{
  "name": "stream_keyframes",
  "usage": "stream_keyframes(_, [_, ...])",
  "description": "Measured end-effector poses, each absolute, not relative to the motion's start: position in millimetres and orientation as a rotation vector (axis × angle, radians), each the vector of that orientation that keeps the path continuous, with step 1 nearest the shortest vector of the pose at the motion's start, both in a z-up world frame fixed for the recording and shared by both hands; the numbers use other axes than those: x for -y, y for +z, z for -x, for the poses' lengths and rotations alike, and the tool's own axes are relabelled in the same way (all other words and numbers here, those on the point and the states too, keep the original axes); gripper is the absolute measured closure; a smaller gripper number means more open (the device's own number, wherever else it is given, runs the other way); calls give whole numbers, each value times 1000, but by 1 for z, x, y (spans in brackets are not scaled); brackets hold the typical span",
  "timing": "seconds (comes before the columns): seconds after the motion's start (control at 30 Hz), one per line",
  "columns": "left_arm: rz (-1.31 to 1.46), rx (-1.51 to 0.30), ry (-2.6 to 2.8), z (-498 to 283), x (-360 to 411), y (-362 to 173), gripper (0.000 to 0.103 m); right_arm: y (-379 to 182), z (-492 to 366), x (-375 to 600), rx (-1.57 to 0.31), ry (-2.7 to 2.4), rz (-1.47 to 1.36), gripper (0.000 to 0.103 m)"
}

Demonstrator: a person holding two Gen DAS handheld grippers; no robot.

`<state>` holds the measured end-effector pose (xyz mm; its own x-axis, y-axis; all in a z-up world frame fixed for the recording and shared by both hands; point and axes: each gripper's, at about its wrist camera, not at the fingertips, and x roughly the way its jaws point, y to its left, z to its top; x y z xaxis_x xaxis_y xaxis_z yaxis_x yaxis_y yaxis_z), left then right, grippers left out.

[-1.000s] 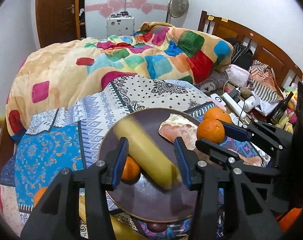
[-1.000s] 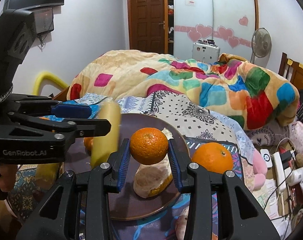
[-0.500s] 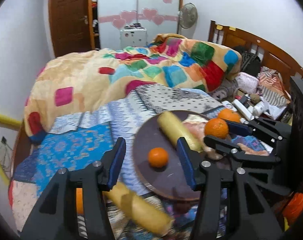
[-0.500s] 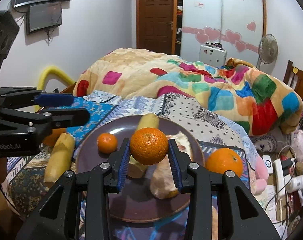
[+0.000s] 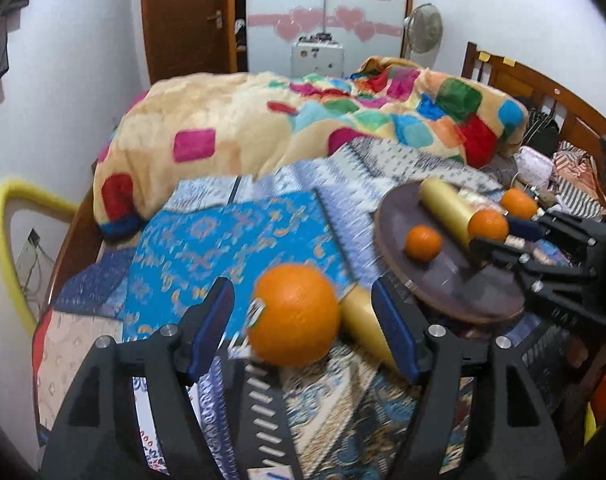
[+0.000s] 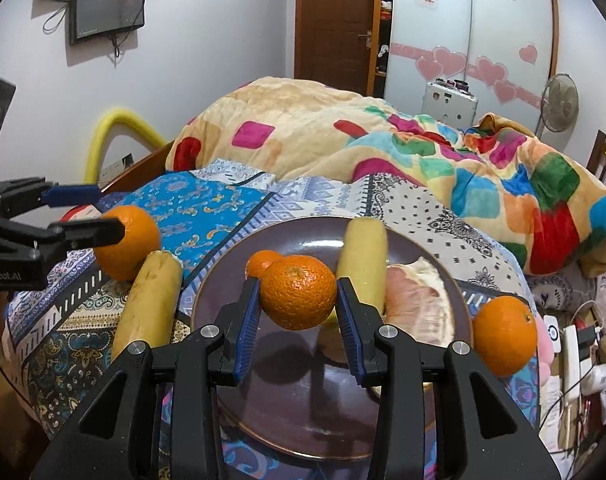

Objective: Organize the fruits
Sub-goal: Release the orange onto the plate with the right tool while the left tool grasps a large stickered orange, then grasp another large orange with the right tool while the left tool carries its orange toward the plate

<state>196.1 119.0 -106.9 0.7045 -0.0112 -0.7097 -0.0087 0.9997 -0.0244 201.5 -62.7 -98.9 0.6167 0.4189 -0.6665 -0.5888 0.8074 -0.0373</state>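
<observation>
1. The right gripper has its blue-padded jaws pinching a round orange mandarin, held above the dark brown round plate on the bed.
2. On that plate lie a small orange tangerine, a pale yellow cylindrical fruit and a peeled pink pomelo piece; the cylinder's long axis runs from the plate's middle toward its far rim, pointing at the patchwork blanket.
3. The left gripper has its jaws opening, spread around a large round orange without pressing it; the orange rests on the blue patterned bedsheet.
4. A second pale yellow cylindrical fruit lies on the sheet just beside that orange, left of the plate, its long axis running roughly parallel to the first one's.
5. Another orange sits off the plate's right rim.
</observation>
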Motion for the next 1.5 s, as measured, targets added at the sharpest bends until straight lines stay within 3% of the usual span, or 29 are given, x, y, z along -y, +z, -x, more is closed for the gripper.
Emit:
stream_keyframes(0.2, [51,-825,5,-197,-129,-126,32,-105,-205,59,-716,582,270,68])
stream_keyframes(0.3, [52,-838,4,-203,-129,-134,32,-104,-204,60,-702,580,264,60])
stream_keyframes(0.47, [47,-830,15,-207,-127,-140,32,-99,-201,63,-687,576,257,59])
stream_keyframes(0.67, [64,-830,1,-210,-127,-140,45,-92,-195,82,-660,553,244,53])
stream_keyframes(0.8, [53,-815,14,-212,-126,-140,45,-82,-192,103,-638,509,238,52])
stream_keyframes(0.93, [48,-817,20,-211,-124,-138,46,-73,-193,131,-616,443,234,44])
stream_keyframes(1.5, [49,-755,21,-199,-119,-107,46,-95,-235,188,-742,324,250,44])
